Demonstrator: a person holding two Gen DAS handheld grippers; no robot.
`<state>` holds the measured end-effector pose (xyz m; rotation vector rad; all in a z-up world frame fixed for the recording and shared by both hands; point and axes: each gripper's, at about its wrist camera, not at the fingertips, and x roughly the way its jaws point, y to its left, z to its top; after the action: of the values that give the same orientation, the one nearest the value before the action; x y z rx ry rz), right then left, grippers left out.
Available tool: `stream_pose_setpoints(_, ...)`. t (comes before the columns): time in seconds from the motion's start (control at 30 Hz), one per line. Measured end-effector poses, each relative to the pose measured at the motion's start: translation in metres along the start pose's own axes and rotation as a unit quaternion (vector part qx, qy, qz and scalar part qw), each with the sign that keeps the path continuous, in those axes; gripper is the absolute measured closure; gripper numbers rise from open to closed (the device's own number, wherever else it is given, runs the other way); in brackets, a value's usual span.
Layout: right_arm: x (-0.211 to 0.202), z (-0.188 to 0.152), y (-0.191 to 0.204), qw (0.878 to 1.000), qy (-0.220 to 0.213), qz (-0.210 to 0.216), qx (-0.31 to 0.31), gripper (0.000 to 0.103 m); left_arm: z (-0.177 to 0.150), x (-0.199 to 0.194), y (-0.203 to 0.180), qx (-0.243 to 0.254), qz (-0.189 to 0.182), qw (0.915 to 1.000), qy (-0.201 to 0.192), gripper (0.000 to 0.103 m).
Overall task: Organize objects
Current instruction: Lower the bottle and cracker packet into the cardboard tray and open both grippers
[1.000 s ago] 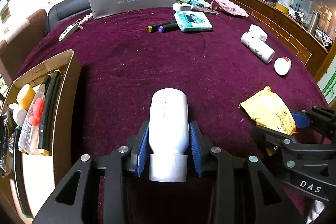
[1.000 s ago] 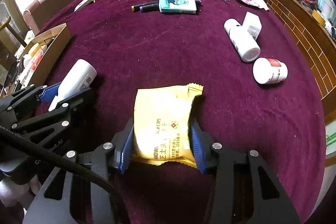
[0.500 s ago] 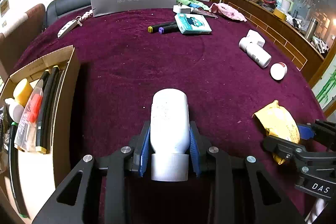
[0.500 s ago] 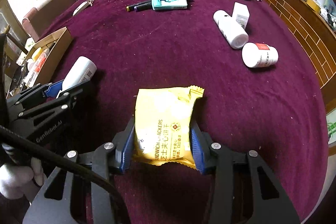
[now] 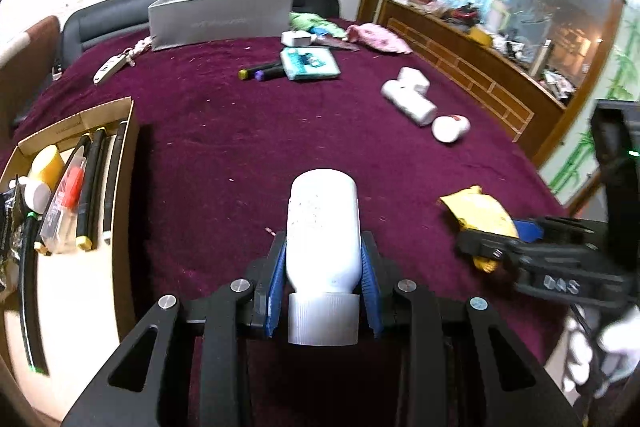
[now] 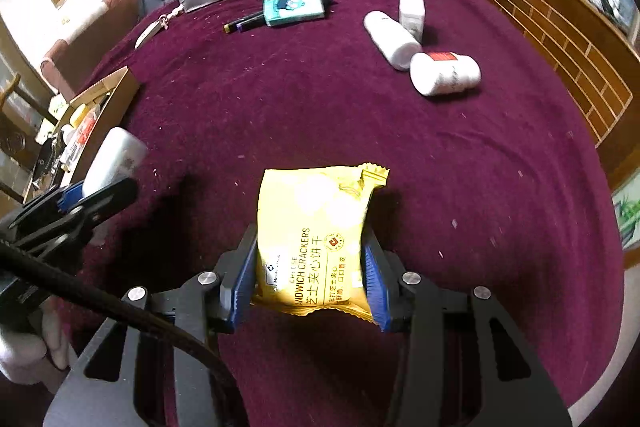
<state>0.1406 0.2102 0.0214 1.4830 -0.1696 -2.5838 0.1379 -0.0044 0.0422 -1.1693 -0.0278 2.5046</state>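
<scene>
A white bottle (image 5: pixel 323 227) was clamped between the blue pads of the left gripper (image 5: pixel 323 281), and a yellow cracker packet (image 6: pixel 316 239) was clamped in the right gripper (image 6: pixel 310 277), both held above the table (image 5: pixel 224 131), which was covered in a dark purple cloth. An open cardboard box (image 5: pixel 120 155) of pens was seen at the table's left edge. Two white bottles (image 6: pixel 416 55) lay near the right edge, a grey box (image 5: pixel 220 17) at the far edge. A wooden sideboard (image 5: pixel 480 67) stood beyond the right edge.
</scene>
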Motion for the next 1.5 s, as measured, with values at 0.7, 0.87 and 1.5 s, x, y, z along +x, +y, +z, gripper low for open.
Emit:
stream_pose_setpoints(0.7, -0.028, 0.025, 0.079, 0.995, -0.025, 0.08, -0.054, 0.058, -0.02, -0.09, 0.082, -0.091, 0.022, 0.9934, -0.067, 0.074)
stream_pose_setpoints(0.87, -0.026, 0.035, 0.124, 0.99, -0.022, 0.111, -0.088, 0.057, -0.024, -0.099, 0.118, -0.127, 0.055, 0.9868, -0.084, 0.074)
stream_pose_setpoints(1.5, 0.038, 0.039, 0.273, 0.968, 0.049, 0.171, -0.18, 0.057, -0.055, -0.084, 0.198, -0.193, 0.078, 0.9767, -0.053, 0.074)
